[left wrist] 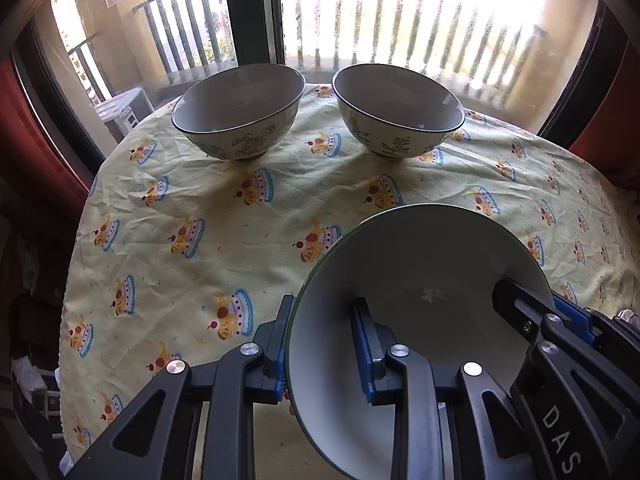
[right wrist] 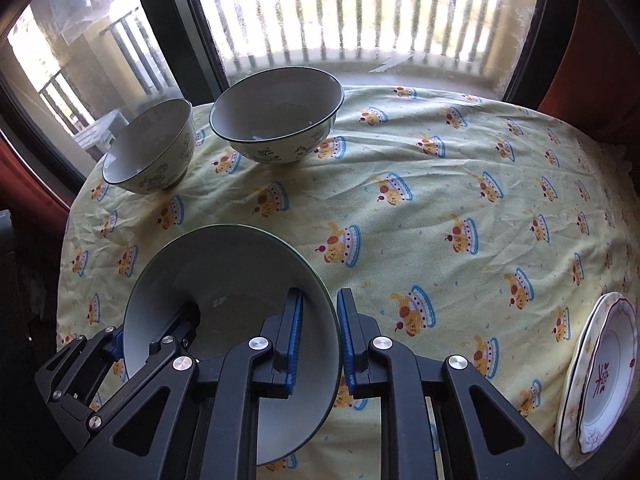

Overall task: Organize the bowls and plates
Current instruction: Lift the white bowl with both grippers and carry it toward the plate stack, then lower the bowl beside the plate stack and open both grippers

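Observation:
A white bowl with a dark rim [left wrist: 416,280] is held between both grippers near the table's front; it also shows in the right wrist view [right wrist: 224,272]. My left gripper [left wrist: 324,344] is shut on its left rim, one finger inside, one outside. My right gripper [right wrist: 320,332] is shut on its right rim the same way, and it shows in the left wrist view [left wrist: 532,312]. Two floral bowls stand upright at the far edge by the window, a left one [left wrist: 240,112] [right wrist: 152,148] and a right one [left wrist: 400,108] [right wrist: 280,116].
The round table has a yellow cartoon-print cloth [left wrist: 240,232] [right wrist: 440,184]. Stacked white plates with a red pattern [right wrist: 600,376] lie at the right edge. A window with a balcony railing [left wrist: 400,20] is right behind the far bowls.

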`<control>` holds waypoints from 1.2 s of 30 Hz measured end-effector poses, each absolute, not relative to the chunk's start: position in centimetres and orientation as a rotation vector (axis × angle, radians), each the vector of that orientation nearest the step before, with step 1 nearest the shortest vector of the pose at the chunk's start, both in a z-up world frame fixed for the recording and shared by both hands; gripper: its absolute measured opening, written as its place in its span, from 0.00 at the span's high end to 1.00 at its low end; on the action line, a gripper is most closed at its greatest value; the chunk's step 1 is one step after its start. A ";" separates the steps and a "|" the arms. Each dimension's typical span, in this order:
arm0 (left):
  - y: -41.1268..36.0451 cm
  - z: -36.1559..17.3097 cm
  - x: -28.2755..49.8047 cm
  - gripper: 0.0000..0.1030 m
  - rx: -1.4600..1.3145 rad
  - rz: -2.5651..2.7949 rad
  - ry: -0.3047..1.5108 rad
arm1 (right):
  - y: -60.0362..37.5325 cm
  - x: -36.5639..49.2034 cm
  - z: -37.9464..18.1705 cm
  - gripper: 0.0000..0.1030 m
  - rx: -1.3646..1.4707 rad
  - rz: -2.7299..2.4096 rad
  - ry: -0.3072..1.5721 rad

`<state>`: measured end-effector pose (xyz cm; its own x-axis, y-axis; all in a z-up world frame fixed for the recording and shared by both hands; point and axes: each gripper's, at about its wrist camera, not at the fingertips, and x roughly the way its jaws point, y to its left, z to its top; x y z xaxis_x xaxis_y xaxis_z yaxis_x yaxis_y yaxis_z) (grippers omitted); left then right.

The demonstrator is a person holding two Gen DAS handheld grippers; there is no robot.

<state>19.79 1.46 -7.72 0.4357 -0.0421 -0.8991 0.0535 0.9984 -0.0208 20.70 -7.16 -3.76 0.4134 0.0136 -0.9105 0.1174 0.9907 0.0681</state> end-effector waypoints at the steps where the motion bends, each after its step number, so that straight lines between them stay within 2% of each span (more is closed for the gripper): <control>1: 1.0 -7.6 19.5 0.75 0.009 -0.061 1.118 | -7.6 20.4 -3.5 0.80 0.126 -0.063 1.143; 20: -9.6 -6.3 13.1 0.75 0.028 -0.119 1.133 | -18.5 13.2 -1.7 0.80 0.144 -0.089 1.153; 36: -13.6 -8.4 9.1 0.75 -0.025 -0.039 1.214 | -23.2 9.6 -4.0 0.80 0.119 -0.002 1.218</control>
<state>9.09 -13.64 -8.40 0.3490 -0.0438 -0.9361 0.0170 0.9990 -0.0404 9.55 -23.23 -3.96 0.3465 0.0621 -0.9360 0.0657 0.9938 0.0903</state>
